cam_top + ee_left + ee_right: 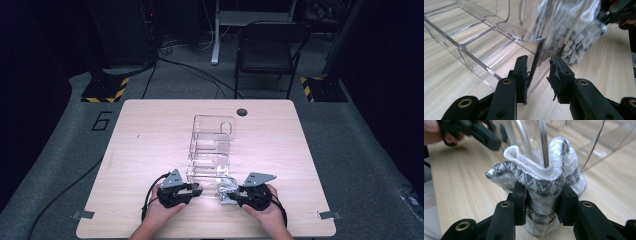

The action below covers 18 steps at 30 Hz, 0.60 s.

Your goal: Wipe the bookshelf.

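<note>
A clear acrylic organizer (210,150) with several compartments lies in the middle of the wooden table (150,130). My right gripper (544,195) is shut on a folded white cloth with a grey zigzag pattern (536,177), held at the organizer's near end (226,192). A clear wall edge (544,142) presses into the cloth's top fold. My left gripper (537,72) stands open astride a thin clear wall (536,60) at the organizer's near corner; that wall lies against the left pad, with a gap to the other pad. In the high view both grippers, left (200,189) and right (234,196), face each other.
A dark round grommet hole (242,111) sits near the table's far edge. A black chair (267,50) stands on the floor beyond the table. Tape tabs (82,214) mark the table's front corners. Bare wood lies to the left and right of the organizer.
</note>
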{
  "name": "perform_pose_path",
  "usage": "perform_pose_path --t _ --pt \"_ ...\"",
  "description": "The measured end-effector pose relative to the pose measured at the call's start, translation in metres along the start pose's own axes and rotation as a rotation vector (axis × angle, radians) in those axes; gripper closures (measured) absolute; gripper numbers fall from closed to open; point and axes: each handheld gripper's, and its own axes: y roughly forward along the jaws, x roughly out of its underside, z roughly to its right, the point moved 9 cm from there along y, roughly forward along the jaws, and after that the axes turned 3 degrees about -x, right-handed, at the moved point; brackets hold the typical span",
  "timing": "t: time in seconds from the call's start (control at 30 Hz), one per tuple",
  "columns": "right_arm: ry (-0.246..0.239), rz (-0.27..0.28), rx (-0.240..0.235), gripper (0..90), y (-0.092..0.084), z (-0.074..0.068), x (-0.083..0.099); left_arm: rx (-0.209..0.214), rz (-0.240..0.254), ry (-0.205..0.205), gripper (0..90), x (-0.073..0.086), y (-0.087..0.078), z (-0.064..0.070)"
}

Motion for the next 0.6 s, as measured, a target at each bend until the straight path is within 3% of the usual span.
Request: perform_pose_path --t 0.07,0.17,0.2,0.3,0.4,0.47,0.53,0.6 --pt "0.022 0.002 -0.011 63.9 0.002 0.001 0.002 0.001 -0.001 0.002 67.9 0.000 0.000 0.000" --pt "0.019 -0.030 -0.014 63.5 -0.003 0.000 -0.002 0.002 -0.002 0.009 68.0 0.000 0.000 0.000" --pt "0.018 -0.014 -0.015 63.3 -0.006 -0.001 -0.007 0.000 0.009 -0.010 68.0 0.000 0.000 0.001" --pt "0.010 0.081 -0.036 63.2 -0.026 -0.007 -0.030 -0.001 0.006 -0.005 68.0 0.000 0.000 0.001" --pt "-0.022 0.126 -0.028 63.3 -0.036 -0.012 -0.045 -0.004 0.000 0.010 68.0 0.000 -0.001 0.001" --pt "-0.036 0.132 -0.024 63.5 -0.036 -0.013 -0.045 -0.008 0.006 0.005 68.0 0.000 -0.001 0.001" --pt "-0.002 0.143 -0.047 63.1 -0.033 -0.011 -0.040 -0.014 0.012 0.005 68.0 0.000 0.000 0.001" --pt "0.009 0.102 -0.036 63.2 -0.026 -0.008 -0.029 -0.011 0.009 0.007 68.0 0.000 -0.001 0.001"
